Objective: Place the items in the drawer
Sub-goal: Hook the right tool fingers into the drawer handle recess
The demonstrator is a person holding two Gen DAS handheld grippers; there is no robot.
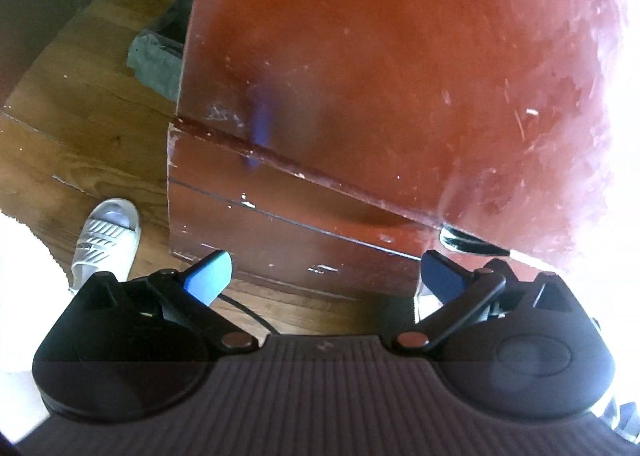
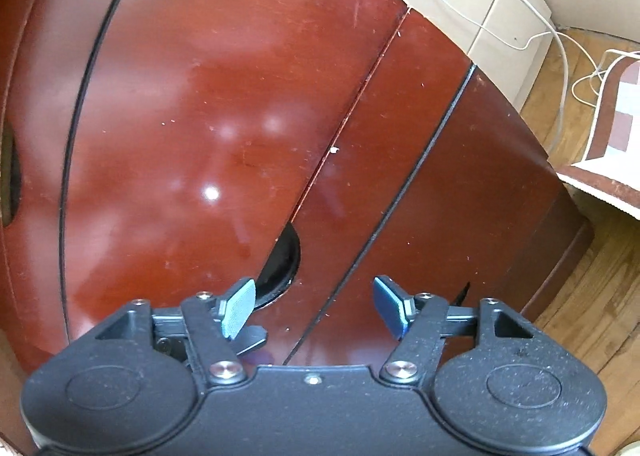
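A red-brown wooden cabinet fills both views. In the left wrist view I look down on its scratched top (image 1: 380, 56) and its front edge. My left gripper (image 1: 326, 276) is open and empty, just above and in front of the cabinet front (image 1: 280, 232). In the right wrist view the glossy drawer fronts (image 2: 192, 128) are shut, with a dark half-round finger cutout (image 2: 282, 264) at the seam. My right gripper (image 2: 314, 306) is open and empty, close to the front, its left fingertip (image 2: 240, 308) beside the cutout. No loose items show.
Wooden floor (image 1: 80, 128) lies left of the cabinet, with a white sandal (image 1: 106, 240) and a grey-green bag (image 1: 160, 52). In the right wrist view, white cables (image 2: 520, 16) run along a tiled wall, and a patterned cloth edge (image 2: 616, 136) sits at right.
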